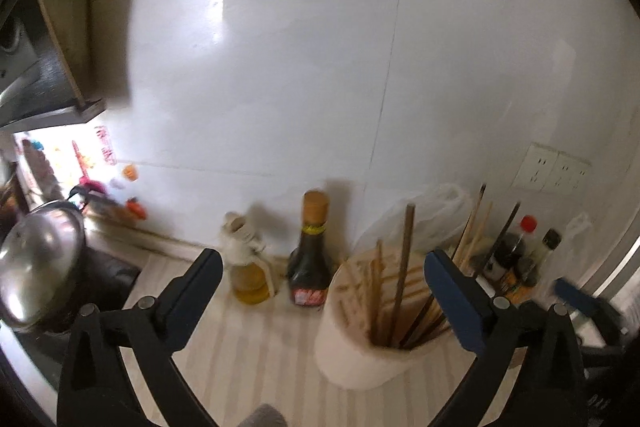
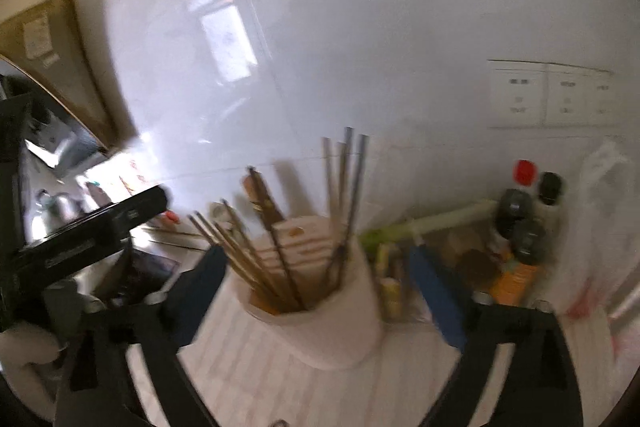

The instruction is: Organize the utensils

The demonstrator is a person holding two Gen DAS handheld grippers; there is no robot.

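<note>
The chopsticks (image 1: 402,267) stood bunched in a white holder (image 1: 360,351) on the striped tabletop (image 1: 256,355), leaning against its far rim, probably so they stayed upright and together. The left hand-held gripper (image 1: 324,279) was released, jaws spread wide with nothing between the pads. The right hand-held gripper (image 2: 320,267) was likewise released, straddling the holder without pressing it. Sauce bottles (image 1: 310,259) stood farther back against the wall.

One white holder (image 1: 360,343) is being counted, about a dozen chopsticks (image 1: 402,267) being held inside, blur preventing exactness. Two bottles (image 1: 310,259) are being seen beside it, two wall sockets (image 1: 554,171) behind.
</note>
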